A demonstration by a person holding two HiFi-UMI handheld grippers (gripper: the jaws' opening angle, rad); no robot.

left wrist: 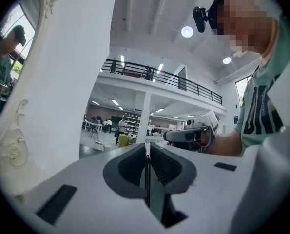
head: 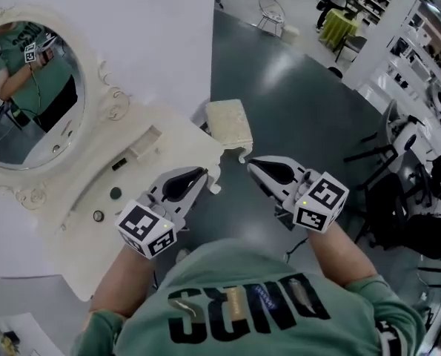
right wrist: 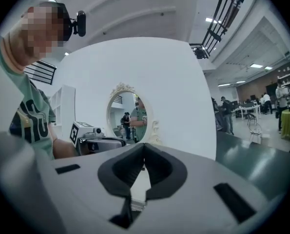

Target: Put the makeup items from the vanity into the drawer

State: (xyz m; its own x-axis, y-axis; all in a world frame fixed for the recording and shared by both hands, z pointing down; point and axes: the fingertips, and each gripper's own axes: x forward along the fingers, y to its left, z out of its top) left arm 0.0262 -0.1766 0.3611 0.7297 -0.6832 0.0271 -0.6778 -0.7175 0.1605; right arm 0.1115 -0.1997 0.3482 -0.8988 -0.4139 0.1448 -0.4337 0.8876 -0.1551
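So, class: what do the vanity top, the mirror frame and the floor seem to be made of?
The vanity top looks like cream-painted wood, matt, with a scalloped edge. The mirror frame has the same finish and moulded scrolls; wood or resin, unclear. The floor seems a dark coating, glossy: lights reflect in it.

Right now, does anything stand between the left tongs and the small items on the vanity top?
Nothing visible does: only bare vanity top lies between the shut, empty left tongs and the small dark items.
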